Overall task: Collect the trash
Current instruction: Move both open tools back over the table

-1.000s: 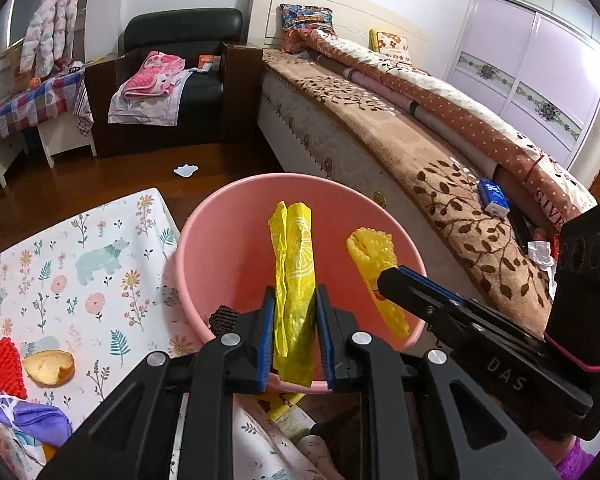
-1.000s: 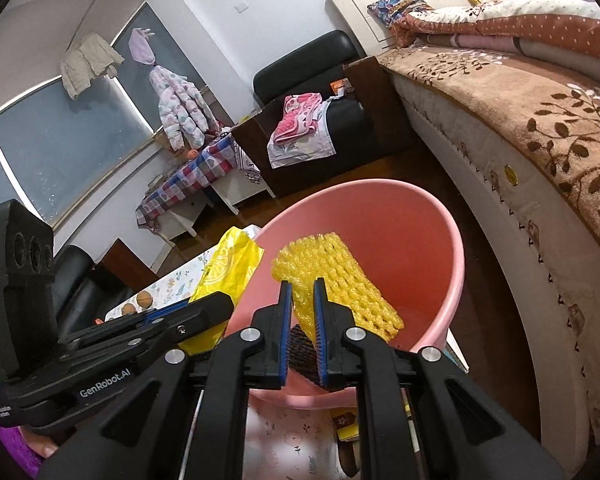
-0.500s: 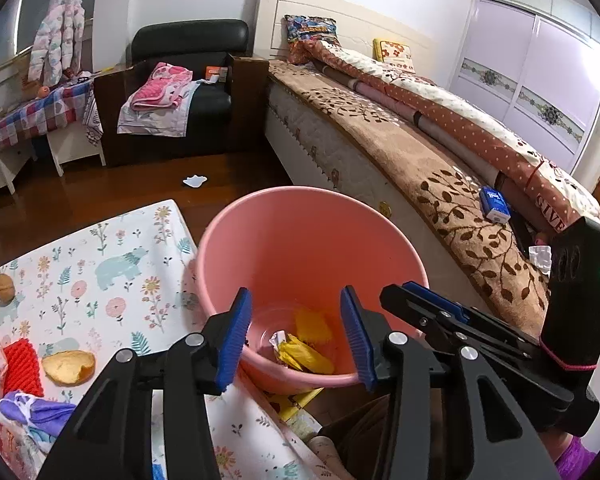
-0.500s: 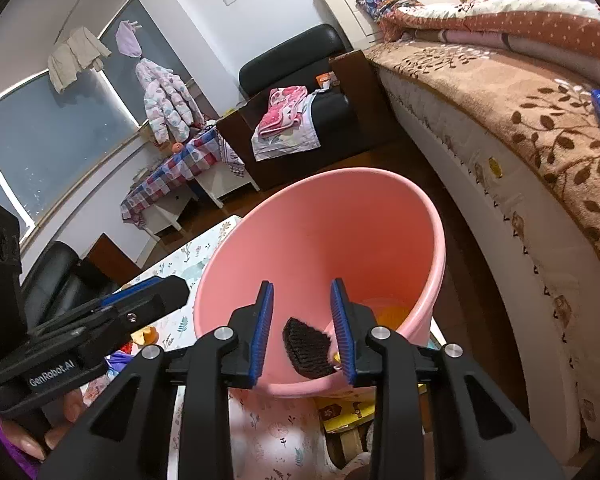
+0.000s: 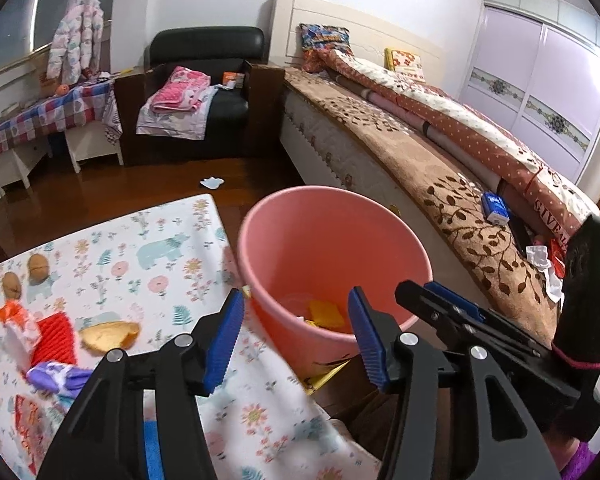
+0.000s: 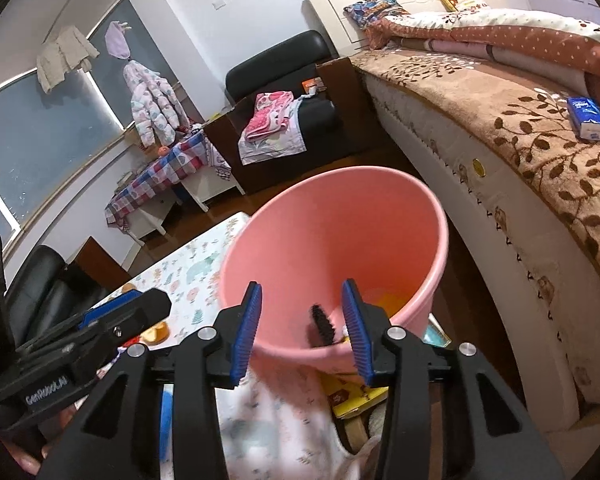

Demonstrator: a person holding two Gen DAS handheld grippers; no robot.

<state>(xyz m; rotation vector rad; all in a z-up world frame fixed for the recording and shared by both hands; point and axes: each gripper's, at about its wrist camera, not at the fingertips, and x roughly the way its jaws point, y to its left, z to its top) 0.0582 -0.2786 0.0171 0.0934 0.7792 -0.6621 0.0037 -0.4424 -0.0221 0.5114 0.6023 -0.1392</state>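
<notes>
Below, round smooth pink plastic bucket [image 5: 332, 240].

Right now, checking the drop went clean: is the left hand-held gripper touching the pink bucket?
Apart. The left wrist view shows the left hand-held gripper, jaws opening and empty, above the pink bucket.

A bedroom seen from my rig

I see a bed [image 5: 440, 160] under a brown leaf-patterned blanket, a black armchair [image 5: 204, 80] piled with folded laundry, and lilac wardrobe doors [image 5: 540, 80].
</notes>
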